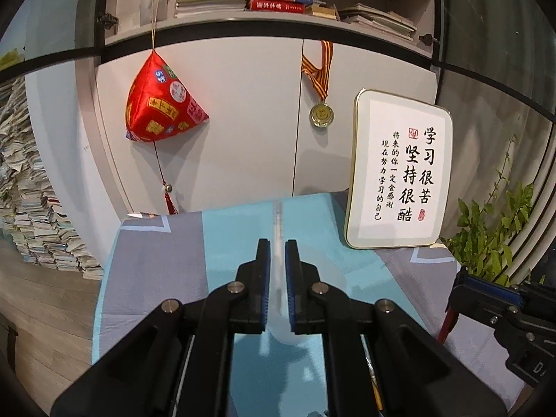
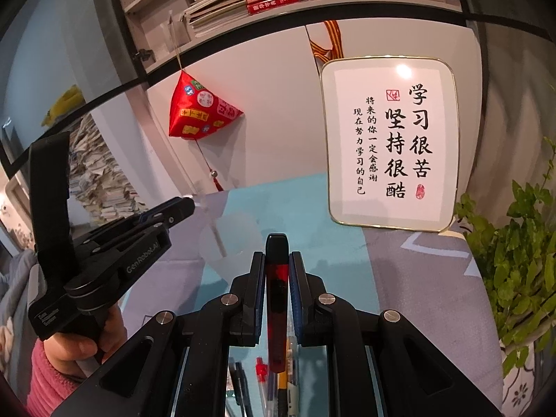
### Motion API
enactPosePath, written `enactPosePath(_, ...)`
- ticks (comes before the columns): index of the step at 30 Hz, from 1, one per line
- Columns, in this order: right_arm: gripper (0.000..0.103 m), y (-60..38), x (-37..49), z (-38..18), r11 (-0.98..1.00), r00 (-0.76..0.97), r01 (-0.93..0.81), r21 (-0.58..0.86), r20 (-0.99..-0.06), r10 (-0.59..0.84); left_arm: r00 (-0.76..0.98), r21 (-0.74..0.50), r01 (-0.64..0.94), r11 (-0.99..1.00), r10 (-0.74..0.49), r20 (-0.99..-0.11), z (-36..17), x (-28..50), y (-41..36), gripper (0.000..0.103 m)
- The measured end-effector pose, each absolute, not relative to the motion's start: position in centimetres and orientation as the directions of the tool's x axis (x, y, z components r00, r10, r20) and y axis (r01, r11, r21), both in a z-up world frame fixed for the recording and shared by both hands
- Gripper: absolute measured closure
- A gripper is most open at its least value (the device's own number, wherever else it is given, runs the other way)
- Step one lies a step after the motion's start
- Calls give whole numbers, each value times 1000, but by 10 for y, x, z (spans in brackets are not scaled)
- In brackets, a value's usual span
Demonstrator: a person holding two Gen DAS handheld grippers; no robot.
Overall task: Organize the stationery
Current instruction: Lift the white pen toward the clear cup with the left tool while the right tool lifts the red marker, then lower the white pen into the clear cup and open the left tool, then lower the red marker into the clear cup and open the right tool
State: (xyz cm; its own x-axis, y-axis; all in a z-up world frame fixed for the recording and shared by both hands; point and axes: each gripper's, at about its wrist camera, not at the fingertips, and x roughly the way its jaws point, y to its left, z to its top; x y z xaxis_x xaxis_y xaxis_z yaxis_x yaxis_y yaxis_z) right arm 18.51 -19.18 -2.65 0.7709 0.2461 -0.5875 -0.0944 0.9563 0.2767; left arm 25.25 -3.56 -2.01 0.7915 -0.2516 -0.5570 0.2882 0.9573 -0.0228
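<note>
I'm gripping a translucent pouch (image 1: pixel 278 278) w/ the left gripper (image 1: pixel 277 260), jaws nearly closed on it, above the blue-grey tablecloth (image 1: pixel 156 271). Right gripper (image 2: pixel 278 271) is clamping a red utility knife (image 2: pixel 277 299), other pens (image 2: pixel 274 382) lying on the cloth below.

Both grippers (image 1: pixel 277 253) (image 2: pixel 276 264) are black, with blue ribbed pads and silver round pivot screws. White lettering marks the left one. The person's sleeve (image 2: pixel 45 378) is pink knit.
</note>
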Motion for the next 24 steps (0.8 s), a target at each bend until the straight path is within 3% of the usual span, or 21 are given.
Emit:
enactPosePath(3, 89, -192, 184, -25, 957, 774, -92, 274, -585, 242, 804, -13, 272, 962, -234, -547, -16, 244, -31, 93)
enactPosePath(7, 89, -192, 181, -22, 958, 778, -91, 274, -581, 240, 822, 8, 238, 971, -197, -534, -19, 225, -19, 73)
enactPosePath(18, 89, -170, 189, -8, 965, 789, -113, 238, -569, 233, 795, -38, 182, 982, -170, -583, -55, 189, 18, 68)
enactPosePath(24, 89, -154, 206, 19, 965, 850, -123, 230, -477, 222, 789, -49, 180, 983, -173, -590, -66, 178, 29, 68)
